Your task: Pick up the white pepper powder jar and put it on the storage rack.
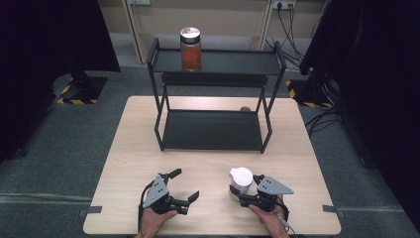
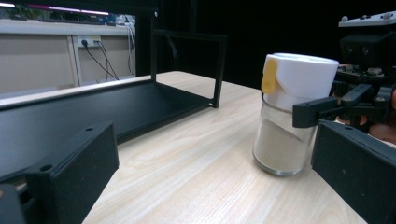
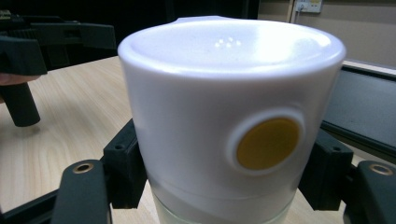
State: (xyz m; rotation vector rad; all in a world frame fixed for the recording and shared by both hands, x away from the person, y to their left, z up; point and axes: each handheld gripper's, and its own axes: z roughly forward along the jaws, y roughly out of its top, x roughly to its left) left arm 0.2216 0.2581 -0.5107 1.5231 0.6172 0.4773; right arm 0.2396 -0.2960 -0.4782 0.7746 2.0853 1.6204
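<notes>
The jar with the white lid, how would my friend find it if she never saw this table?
Start at the wooden table, near the person's edge. By the right gripper stands the small glass jar of pale powder, white lid with yellow buttons. The other jar, orange inside, sits atop the black shelf.

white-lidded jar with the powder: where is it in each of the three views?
High view: the jar stands near the front of the table, right of centre, between the right gripper's jaws.
Left gripper view: at right, upright on the wood, white lid with a yellow tab, pale powder in the glass.
Right gripper view: close up in the middle, a black jaw on each side.
Shared landmark: the black shelf rack.
</notes>
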